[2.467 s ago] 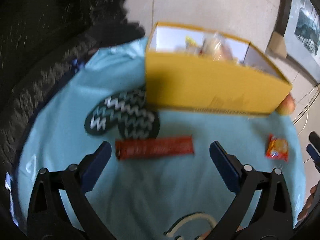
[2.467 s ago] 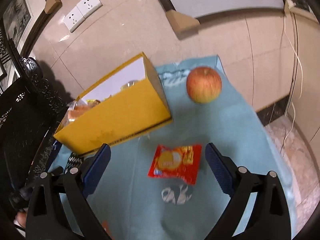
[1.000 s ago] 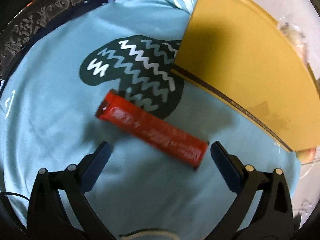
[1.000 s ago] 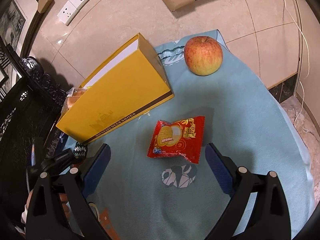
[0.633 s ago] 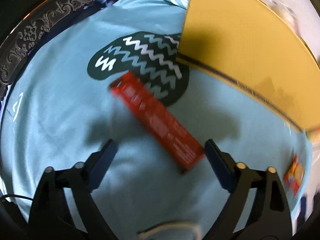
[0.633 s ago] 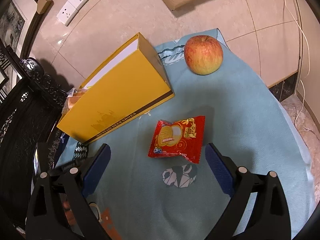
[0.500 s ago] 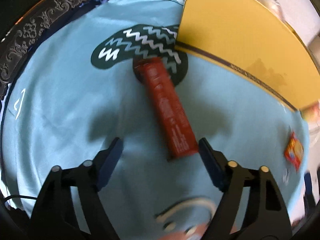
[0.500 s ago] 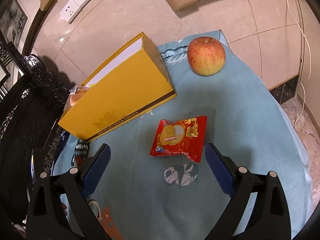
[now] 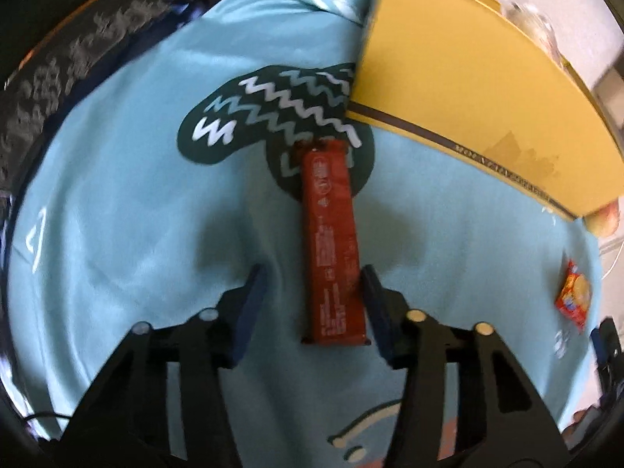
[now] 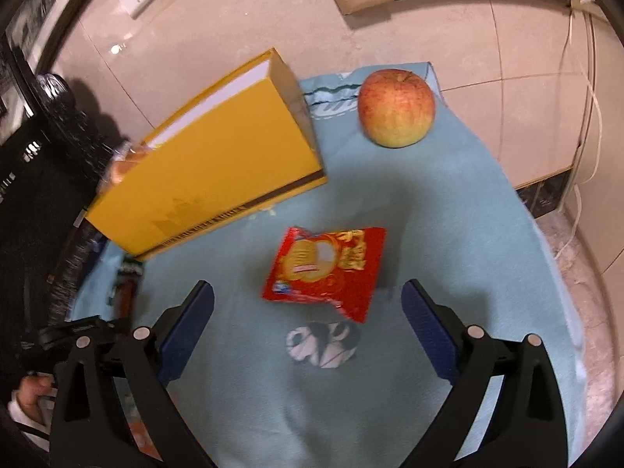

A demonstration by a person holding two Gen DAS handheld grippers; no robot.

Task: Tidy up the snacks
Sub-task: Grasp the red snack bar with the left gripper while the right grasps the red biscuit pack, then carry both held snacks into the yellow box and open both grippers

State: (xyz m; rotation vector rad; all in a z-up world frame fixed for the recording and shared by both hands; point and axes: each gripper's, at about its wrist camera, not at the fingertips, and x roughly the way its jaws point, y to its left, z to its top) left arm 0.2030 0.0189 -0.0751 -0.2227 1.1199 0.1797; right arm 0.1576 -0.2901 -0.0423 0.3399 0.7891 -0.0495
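A long red snack bar (image 9: 331, 245) lies on the light blue cloth (image 9: 117, 195), pointing away from me. My left gripper (image 9: 312, 292) straddles its near end with the jaws partly closed; the right finger touches the bar, the left finger stands apart. A yellow box (image 9: 468, 85) with snacks in it stands behind. In the right wrist view a red biscuit packet (image 10: 325, 269) lies flat between and ahead of my open, empty right gripper (image 10: 308, 308). The yellow box (image 10: 210, 167) stands at the left, and the bar shows small at the far left (image 10: 126, 284).
An apple (image 10: 396, 107) sits on the cloth's far corner near the tiled wall. Dark carved furniture (image 10: 35, 179) borders the left side. The cloth (image 10: 448, 234) drops off at the right edge, with floor and cables below. The biscuit packet also shows in the left wrist view (image 9: 573, 294).
My left gripper has turned to line up with the red bar, moved down over its near end and narrowed its jaws. The right gripper has edged slightly closer to the biscuit packet.
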